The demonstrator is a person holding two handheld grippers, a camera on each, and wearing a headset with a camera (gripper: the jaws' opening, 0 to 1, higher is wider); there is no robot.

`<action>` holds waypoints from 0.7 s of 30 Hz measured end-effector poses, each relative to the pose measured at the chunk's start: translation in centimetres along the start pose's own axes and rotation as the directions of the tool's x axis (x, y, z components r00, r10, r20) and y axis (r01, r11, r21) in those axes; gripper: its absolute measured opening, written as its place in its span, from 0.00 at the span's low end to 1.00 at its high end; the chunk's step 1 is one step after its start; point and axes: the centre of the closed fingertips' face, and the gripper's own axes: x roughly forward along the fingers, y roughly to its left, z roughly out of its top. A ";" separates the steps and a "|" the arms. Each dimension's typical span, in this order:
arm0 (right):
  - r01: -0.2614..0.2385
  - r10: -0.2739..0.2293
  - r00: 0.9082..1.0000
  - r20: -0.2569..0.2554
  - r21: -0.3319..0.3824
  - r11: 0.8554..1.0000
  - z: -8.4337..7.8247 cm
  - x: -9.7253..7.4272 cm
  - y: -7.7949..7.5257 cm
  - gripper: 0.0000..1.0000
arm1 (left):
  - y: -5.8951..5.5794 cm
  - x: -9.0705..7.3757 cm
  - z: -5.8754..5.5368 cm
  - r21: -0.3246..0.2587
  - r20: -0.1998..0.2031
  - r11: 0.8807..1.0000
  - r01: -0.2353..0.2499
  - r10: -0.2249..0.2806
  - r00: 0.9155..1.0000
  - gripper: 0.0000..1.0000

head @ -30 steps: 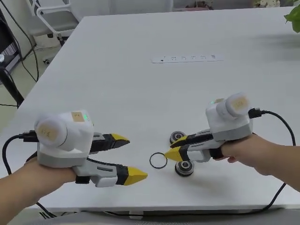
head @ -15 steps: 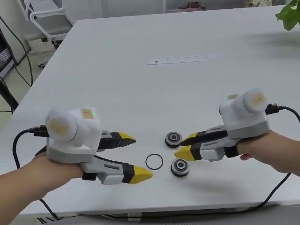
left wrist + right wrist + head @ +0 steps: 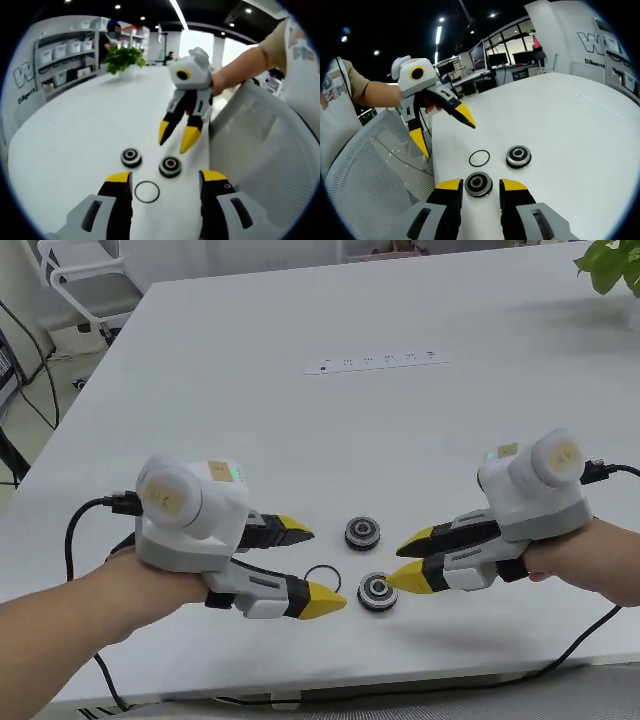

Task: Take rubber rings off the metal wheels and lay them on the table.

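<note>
— Claws?
— Left claw (image 3: pixel 318 566) and right claw (image 3: pixel 403 559) both gape, empty.
— Rubber ring (image 3: pixel 479 158)?
— Loose on the desk (image 3: pixel 250 420), left of the near wheel (image 3: pixel 377 590); far wheel (image 3: pixel 362 532) behind. Power strip (image 3: pixel 378 362) well beyond.

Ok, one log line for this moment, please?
left gripper open, beside thin black rubber ring loose on white table | right gripper open, tips at nearer black-rimmed metal wheel | farther wheel untouched

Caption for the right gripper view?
Right gripper open before a metal wheel; loose rubber ring and second wheel beyond.
</note>
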 end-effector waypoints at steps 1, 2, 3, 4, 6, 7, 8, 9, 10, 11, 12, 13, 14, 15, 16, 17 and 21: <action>-0.002 0.002 1.000 -0.008 -0.010 1.000 -0.3 0.1 0.1 0.27 | -0.1 0.3 0.1 0.004 -0.003 1.000 0.005 -0.005 1.000 0.54; -0.005 0.005 1.000 -0.013 -0.015 1.000 -0.4 0.1 0.1 0.27 | -0.1 0.5 0.1 0.007 -0.006 1.000 0.010 -0.010 1.000 0.53; -0.007 0.006 1.000 -0.018 -0.017 1.000 -0.7 0.2 0.0 0.27 | -0.1 0.7 0.1 0.011 -0.009 1.000 0.014 -0.014 1.000 0.53; -0.009 0.008 1.000 -0.026 -0.025 1.000 -0.9 0.3 0.1 0.27 | -0.2 0.9 0.1 0.015 -0.013 1.000 0.019 -0.018 1.000 0.52; -0.015 0.013 0.999 -0.037 -0.038 0.999 -1.2 0.4 0.1 0.28 | -0.3 1.4 0.2 0.019 -0.018 0.999 0.028 -0.028 0.999 0.52; -0.016 0.014 0.999 -0.042 -0.042 0.999 -1.4 0.5 0.1 0.28 | -0.4 1.6 0.2 0.022 -0.021 0.999 0.033 -0.032 0.999 0.51; -0.017 0.015 0.999 -0.048 -0.050 0.999 -1.5 0.5 0.1 0.28 | -0.5 1.8 0.2 0.024 -0.023 0.999 0.036 -0.035 0.999 0.51; -0.020 0.017 0.998 -0.053 -0.058 0.998 -1.7 0.6 0.0 0.28 | -0.5 2.0 0.2 0.026 -0.026 0.999 0.040 -0.040 0.999 0.51; -0.022 0.017 0.998 -0.062 -0.067 0.998 -1.9 0.7 0.0 0.28 | -0.6 2.2 0.2 0.028 -0.027 0.999 0.044 -0.043 0.999 0.50; -0.022 0.018 0.998 -0.066 -0.071 0.997 -2.1 0.7 -0.1 0.28 | -0.6 2.3 0.2 0.029 -0.028 0.998 0.047 -0.046 0.999 0.50; -0.024 0.018 0.997 -0.071 -0.077 0.997 -2.2 0.7 -0.2 0.28 | -0.7 2.6 0.2 0.029 -0.029 0.998 0.050 -0.049 0.998 0.49; -0.025 0.020 0.997 -0.075 -0.078 0.997 -2.4 0.8 -0.2 0.27 | -0.7 2.7 0.2 0.029 -0.031 0.998 0.054 -0.054 0.998 0.49; -0.026 0.020 0.997 -0.079 -0.080 0.996 -2.5 0.9 -0.3 0.27 | -0.8 2.9 0.2 0.030 -0.034 0.998 0.058 -0.057 0.998 0.48; -0.027 0.020 0.996 -0.082 -0.083 0.996 -2.6 0.9 -0.2 0.27 | -0.9 3.1 0.2 0.034 -0.039 0.997 0.063 -0.062 0.997 0.48; -0.028 0.020 0.996 -0.087 -0.089 0.996 -2.7 1.0 -0.3 0.27 | -1.0 3.3 0.1 0.037 -0.042 0.997 0.066 -0.064 0.997 0.47; -0.029 0.021 0.996 -0.088 -0.091 0.995 -2.8 1.0 -0.3 0.27 | -1.1 3.5 0.1 0.040 -0.045 0.997 0.072 -0.070 0.997 0.47; -0.037 0.028 0.996 -0.090 -0.107 0.994 -2.9 1.3 -0.3 0.26 | -1.2 4.2 -0.2 0.047 -0.060 0.995 0.085 -0.082 0.995 0.44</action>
